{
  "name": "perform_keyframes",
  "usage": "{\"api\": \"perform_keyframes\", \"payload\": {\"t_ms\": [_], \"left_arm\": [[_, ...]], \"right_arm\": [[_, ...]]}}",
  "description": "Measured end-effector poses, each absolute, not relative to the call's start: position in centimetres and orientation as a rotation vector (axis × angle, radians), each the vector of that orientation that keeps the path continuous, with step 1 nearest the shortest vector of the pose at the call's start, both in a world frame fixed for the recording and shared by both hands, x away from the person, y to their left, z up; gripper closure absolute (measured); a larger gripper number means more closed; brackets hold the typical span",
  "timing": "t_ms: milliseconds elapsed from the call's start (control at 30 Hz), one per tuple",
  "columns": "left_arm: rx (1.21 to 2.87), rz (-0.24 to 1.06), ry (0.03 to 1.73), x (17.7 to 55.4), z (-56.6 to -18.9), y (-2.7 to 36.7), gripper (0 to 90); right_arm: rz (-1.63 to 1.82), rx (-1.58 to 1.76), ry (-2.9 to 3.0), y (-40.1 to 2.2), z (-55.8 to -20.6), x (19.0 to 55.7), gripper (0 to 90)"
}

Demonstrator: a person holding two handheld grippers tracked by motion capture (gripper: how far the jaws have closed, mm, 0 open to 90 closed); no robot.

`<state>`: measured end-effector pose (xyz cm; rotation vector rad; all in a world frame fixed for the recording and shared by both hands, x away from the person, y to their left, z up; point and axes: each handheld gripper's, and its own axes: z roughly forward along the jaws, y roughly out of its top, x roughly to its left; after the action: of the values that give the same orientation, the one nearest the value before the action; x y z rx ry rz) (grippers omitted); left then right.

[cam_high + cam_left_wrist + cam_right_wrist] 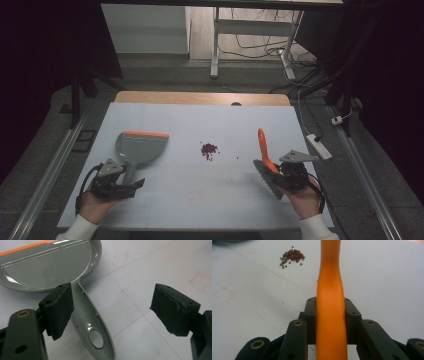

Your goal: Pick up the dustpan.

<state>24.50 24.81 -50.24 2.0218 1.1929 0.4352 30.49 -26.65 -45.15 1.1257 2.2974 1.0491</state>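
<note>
The grey dustpan (pixel 136 149) has an orange strip along its far lip and lies flat on the left of the white counter (pixel 200 120), its handle pointing near; the handle's hanging hole shows in the left gripper view. The brush (pixel 265 165) stands on the right, its orange handle rising toward the far side, its grey bristles low and near. A small heap of dark red beans (pixel 209 149) lies between them, mid-counter.

white table (pixel 200 200), grey floor (pixel 250 80), cables (pixel 260 47)
</note>
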Motion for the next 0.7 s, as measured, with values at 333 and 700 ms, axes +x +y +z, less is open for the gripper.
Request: {"api": "perform_keyframes", "payload": {"t_ms": [333,700], "left_arm": [[2.011,0.435,1.205,24.47,-50.2,25.02,18.9],[2.007,0.42,1.205,24.53,-49.89,24.97,18.9]], "right_arm": [[1.056,1.12,2.302,-26.45,-45.12,30.47,69.7],[1.074,1.109,2.299,-26.57,-44.83,30.31,69.6]]}}
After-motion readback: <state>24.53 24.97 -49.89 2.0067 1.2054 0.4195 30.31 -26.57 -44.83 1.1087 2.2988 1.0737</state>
